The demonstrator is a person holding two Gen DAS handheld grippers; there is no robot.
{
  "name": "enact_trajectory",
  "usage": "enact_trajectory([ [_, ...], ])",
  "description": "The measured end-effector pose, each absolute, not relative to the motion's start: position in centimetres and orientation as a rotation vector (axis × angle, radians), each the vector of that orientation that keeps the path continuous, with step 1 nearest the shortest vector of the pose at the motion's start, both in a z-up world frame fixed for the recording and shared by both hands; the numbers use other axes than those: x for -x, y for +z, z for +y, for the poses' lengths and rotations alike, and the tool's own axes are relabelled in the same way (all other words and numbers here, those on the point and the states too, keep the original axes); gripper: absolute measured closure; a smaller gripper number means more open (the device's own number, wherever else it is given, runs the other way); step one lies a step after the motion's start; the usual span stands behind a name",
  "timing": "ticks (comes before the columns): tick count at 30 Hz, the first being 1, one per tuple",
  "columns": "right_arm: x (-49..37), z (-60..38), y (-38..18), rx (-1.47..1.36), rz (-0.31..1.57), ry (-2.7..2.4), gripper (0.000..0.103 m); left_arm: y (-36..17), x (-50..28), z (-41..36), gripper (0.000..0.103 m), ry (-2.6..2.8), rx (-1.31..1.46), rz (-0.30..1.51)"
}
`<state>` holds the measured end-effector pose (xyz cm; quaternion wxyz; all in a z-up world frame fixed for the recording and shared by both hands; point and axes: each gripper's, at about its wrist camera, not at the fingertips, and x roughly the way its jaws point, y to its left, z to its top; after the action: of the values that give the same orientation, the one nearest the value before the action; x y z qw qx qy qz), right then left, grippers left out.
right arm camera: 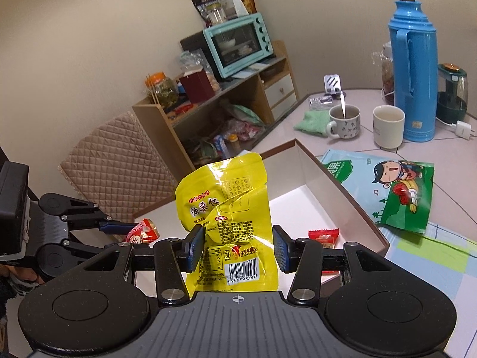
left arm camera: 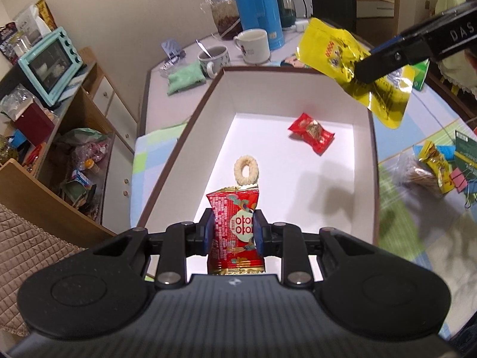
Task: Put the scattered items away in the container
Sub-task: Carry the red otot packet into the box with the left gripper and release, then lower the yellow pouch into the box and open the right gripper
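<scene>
Both grippers carry over the box [left arm camera: 190, 125] for dropping – left gripper [left arm camera: 234, 234] clenches red packet [left arm camera: 235, 226], right gripper [right arm camera: 238, 250] loosely brackets yellow pouch [right arm camera: 226, 208].

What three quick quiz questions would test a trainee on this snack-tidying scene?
1. True or false: the left gripper holds a red snack packet.
2. Which wrapped item already lies inside the box? A) small red candy packet B) blue thermos C) white mug
3. Fill in: the right gripper has its fingers around a ______ pouch.

Key: 1 true; 2 A, the small red candy packet; 3 yellow.
</scene>
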<state>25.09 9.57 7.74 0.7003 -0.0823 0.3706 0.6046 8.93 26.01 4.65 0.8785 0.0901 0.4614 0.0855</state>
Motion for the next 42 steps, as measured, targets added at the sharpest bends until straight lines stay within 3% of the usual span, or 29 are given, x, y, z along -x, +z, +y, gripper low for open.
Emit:
enact_trajectory([
  [19, -27.2, 14.4, 2.7, 0.288, 0.939, 1.298, 0.055, -2.7, -14.4, 31.6, 0.078, 0.177, -0.134, 1.131],
  [23, -27.5, 15.4, 1.9, 0.319, 0.953, 1.288, 0.055, -3.4, -14.9, 32.2, 0.060, 0.182, -0.115, 1.143],
  [42, -27.2, 20.7, -3.4, 0.680, 1.050, 1.289, 0.055, -1.3, -13.9, 32.3, 0.052, 0.130, -0.083, 1.096],
])
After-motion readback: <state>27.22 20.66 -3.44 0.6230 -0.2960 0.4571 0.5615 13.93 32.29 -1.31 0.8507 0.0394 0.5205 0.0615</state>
